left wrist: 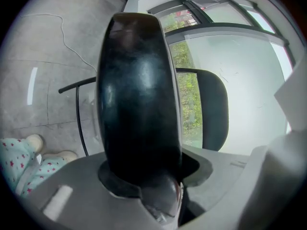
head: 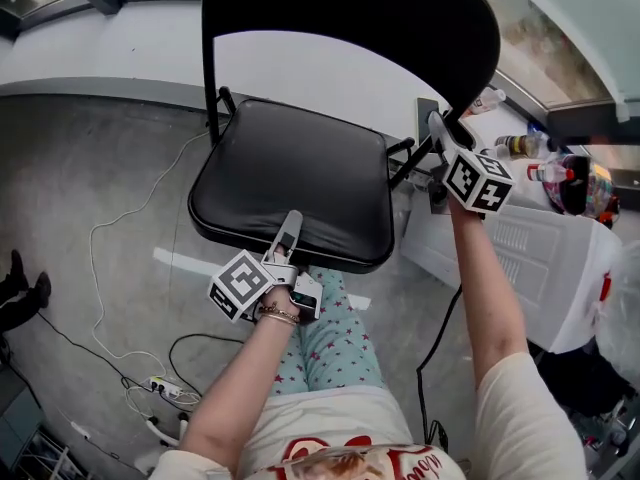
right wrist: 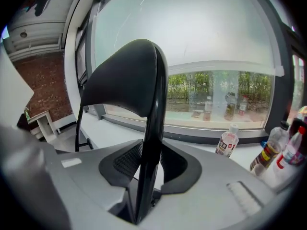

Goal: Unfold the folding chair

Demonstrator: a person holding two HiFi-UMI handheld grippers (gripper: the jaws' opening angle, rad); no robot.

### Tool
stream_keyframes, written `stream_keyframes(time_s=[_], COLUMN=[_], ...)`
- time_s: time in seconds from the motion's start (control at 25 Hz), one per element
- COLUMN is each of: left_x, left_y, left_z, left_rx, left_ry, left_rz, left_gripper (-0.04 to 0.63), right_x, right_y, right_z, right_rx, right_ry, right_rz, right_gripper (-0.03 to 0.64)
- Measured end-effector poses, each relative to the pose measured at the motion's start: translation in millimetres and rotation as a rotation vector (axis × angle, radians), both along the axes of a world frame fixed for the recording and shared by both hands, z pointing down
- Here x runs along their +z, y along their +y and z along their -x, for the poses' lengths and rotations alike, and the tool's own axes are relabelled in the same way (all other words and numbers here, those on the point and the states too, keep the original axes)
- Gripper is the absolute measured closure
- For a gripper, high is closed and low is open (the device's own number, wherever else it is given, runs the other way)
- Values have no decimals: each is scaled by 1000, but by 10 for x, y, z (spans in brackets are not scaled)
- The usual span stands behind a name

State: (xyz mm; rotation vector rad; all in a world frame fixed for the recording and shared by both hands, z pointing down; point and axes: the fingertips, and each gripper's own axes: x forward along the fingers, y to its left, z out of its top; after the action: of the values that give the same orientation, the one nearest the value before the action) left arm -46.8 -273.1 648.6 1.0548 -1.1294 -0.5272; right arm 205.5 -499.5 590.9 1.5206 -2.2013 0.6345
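- The left gripper (head: 290, 226) points forward and down, its jaws clamped on the seat (head: 290, 168) edge, which fills the gap between them.
- Behind it, the left arm (head: 240, 378) is bent, close to the body.
- The right gripper (head: 437, 128) reaches farther out, with the right arm (head: 490, 288) nearly straight behind it.
- Its jaws grip the tube (right wrist: 149, 143) standing between them.

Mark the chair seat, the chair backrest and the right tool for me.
chair seat (head: 290, 173): head view, middle of the black cushion.
chair backrest (head: 350, 8): head view, centre of the black panel.
right tool (head: 440, 133): head view, between its fingertips, at the backrest's side edge.
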Motion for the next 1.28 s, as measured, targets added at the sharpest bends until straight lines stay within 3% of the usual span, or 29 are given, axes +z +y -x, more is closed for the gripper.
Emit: stream_keyframes(time_s=[0.64,0.84,1.28], left_x=[438,431,649], left_y=[366,366,505], left_z=[22,-4,93], left_rx=[20,-12,4], left_ry=[59,126,60], left_rz=[-54,-109,-126], left_gripper=[388,388,385], right_x=[404,522,744], right_y=[-205,-257,-364], right_z=[-56,-65,-53], right_rx=[35,47,68], right_ry=[7,-7,-21], right_rz=[91,107,151], right_gripper=[494,495,495])
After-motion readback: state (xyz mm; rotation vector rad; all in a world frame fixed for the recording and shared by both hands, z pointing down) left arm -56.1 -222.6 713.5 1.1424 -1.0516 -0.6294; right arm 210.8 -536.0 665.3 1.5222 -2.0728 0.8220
